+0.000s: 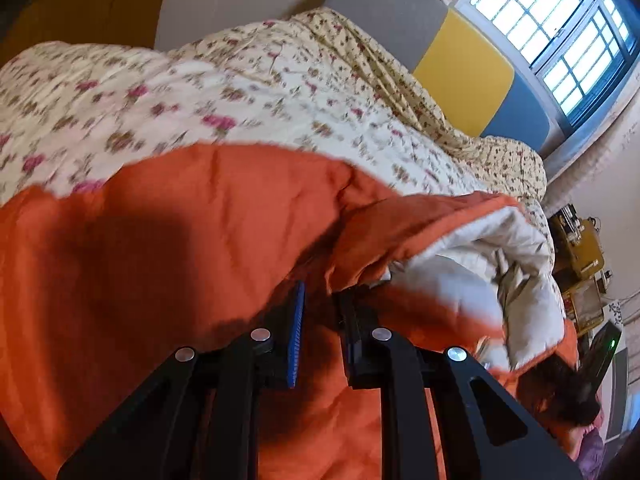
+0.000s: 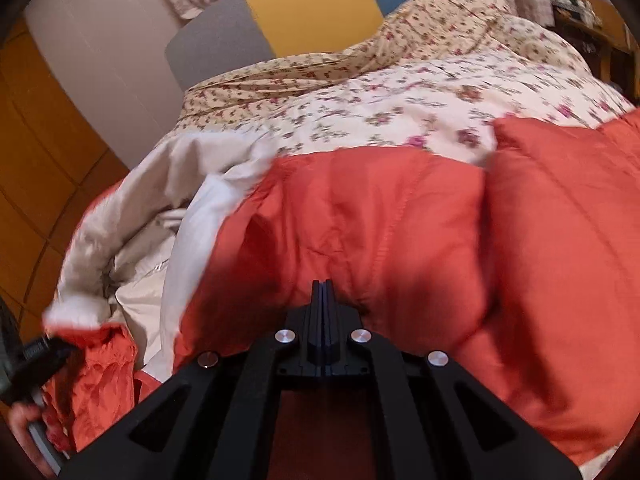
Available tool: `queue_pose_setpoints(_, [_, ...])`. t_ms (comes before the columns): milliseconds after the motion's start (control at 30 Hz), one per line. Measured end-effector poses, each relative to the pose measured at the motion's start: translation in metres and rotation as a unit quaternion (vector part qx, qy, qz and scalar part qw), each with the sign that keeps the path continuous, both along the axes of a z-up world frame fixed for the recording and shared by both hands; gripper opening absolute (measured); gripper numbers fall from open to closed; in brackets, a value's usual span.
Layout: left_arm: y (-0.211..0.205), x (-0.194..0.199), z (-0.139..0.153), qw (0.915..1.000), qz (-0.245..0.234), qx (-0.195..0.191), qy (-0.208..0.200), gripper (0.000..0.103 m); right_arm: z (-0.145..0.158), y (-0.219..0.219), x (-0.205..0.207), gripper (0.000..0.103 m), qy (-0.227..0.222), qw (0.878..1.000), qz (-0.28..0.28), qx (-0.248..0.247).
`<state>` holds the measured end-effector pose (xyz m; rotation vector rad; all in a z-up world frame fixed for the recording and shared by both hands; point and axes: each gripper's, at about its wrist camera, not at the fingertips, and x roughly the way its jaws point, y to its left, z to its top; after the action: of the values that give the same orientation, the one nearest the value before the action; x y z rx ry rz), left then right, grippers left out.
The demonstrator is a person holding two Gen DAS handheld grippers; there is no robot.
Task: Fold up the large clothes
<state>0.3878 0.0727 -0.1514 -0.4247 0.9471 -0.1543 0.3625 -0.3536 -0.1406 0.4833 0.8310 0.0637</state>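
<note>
**Desk:** Where is the garment?

**Field:** The orange padded coat point(image 1: 200, 240) lies spread across the bed's floral quilt point(image 1: 240, 92), its pale lining point(image 1: 480, 248) turned up on the side toward the window point(image 1: 560, 32). The quilt is the landmark: the coat covers its near half, the headboard point(image 1: 460, 64) rises beyond its far edge.

**Desk:** And your fingers?

**Field:** On your left gripper point(image 1: 320, 312) the fingers stand almost together, with orange cloth bunched in the narrow gap between them; they appear clenched on a fold of the coat near the turned-up lining. On your right gripper point(image 2: 322, 292) the fingers are clenched flat against each other. Whether any cloth is caught between them cannot be told; the tips rest against the coat's middle panel.

**Desk:** What could go wrong?

**Field:** Your left grip looks shallow, on slippery quilted fabric. Pull hard toward the quilt's far edge and the fold may slide out, dropping the flap unevenly. The padding is bulky, so a one-sided lift could drag the whole coat across the quilt rather than fold it. If your right fingers hold nothing, nothing anchors the other side.
</note>
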Motion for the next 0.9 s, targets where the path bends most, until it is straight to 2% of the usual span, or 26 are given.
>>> queue_pose_setpoints(67, [0.009, -0.012, -0.002, 0.9998, -0.006, -0.020, -0.002, 0.017, 0.004, -0.008, -0.004, 0.000, 0.007, 1.000, -0.001, 0.008])
queue_pose_setpoints(133, [0.016, -0.025, -0.001, 0.9998, -0.005, -0.019, -0.005, 0.017, 0.013, -0.013, -0.011, 0.003, 0.005, 1.000, -0.001, -0.002])
queue_pose_setpoints(167, [0.017, -0.030, 0.000, 0.9998, -0.005, -0.015, -0.007, 0.017, 0.018, -0.016, -0.015, 0.015, 0.004, 1.000, -0.009, -0.011])
queue_pose_setpoints(200, [0.020, -0.037, 0.003, 0.9999, -0.003, -0.011, -0.010, 0.017, 0.023, -0.019, -0.019, 0.036, 0.001, 1.000, -0.019, -0.012])
queue_pose_setpoints(267, [0.023, -0.046, 0.014, 0.9995, 0.016, 0.000, -0.026, 0.021, 0.035, -0.028, -0.025, 0.057, -0.030, 0.999, -0.036, 0.025])
queue_pose_setpoints(300, [0.022, -0.048, 0.021, 0.9988, 0.025, 0.000, -0.042, 0.039, 0.040, -0.030, -0.026, 0.061, -0.043, 0.997, -0.039, 0.040])
queue_pose_setpoints(333, [0.019, -0.045, 0.033, 0.9974, 0.032, -0.005, -0.065, 0.064, 0.047, -0.030, -0.021, 0.062, -0.053, 0.996, -0.042, 0.051])
queue_pose_setpoints(400, [0.008, -0.032, 0.050, 0.9952, 0.040, -0.010, -0.089, 0.082, 0.053, -0.023, 0.000, 0.064, -0.047, 0.996, -0.031, 0.069])
queue_pose_setpoints(467, [-0.010, -0.007, 0.065, 0.9944, 0.033, -0.003, -0.100, 0.084, 0.053, -0.012, 0.024, 0.065, -0.026, 0.996, -0.013, 0.090])
queue_pose_setpoints(567, [-0.042, 0.040, 0.071, 0.9961, 0.019, 0.037, -0.078, 0.084, 0.043, 0.004, 0.058, 0.064, 0.005, 0.994, -0.002, 0.107])
queue_pose_setpoints(600, [-0.048, 0.049, 0.071, 0.9957, 0.015, 0.051, -0.075, 0.084, 0.041, 0.010, 0.067, 0.056, 0.013, 0.995, 0.005, 0.104])
queue_pose_setpoints(633, [-0.059, 0.062, 0.065, 0.9943, 0.008, 0.086, -0.062, 0.081, 0.038, 0.017, 0.075, 0.049, 0.022, 0.996, 0.012, 0.088])
queue_pose_setpoints(667, [-0.065, 0.069, 0.056, 0.9933, -0.003, 0.106, -0.046, 0.069, 0.035, 0.024, 0.078, 0.031, 0.033, 0.997, 0.019, 0.062])
queue_pose_setpoints(700, [-0.066, 0.073, 0.046, 0.9938, -0.019, 0.107, -0.023, 0.029, 0.033, 0.028, 0.076, 0.021, 0.036, 0.998, 0.024, 0.041])
queue_pose_setpoints(733, [-0.063, 0.072, 0.037, 0.9949, -0.031, 0.095, -0.006, 0.019, 0.032, 0.028, 0.072, 0.018, 0.031, 0.999, 0.027, 0.027])
queue_pose_setpoints(800, [-0.048, 0.052, 0.030, 0.9956, -0.030, 0.086, -0.022, 0.019, 0.036, 0.023, 0.055, 0.014, 0.007, 1.000, 0.022, -0.015])
queue_pose_setpoints(900, [-0.022, 0.021, 0.025, 0.9955, -0.013, 0.087, -0.036, 0.015, 0.036, 0.006, 0.031, 0.014, -0.019, 0.999, 0.012, -0.039])
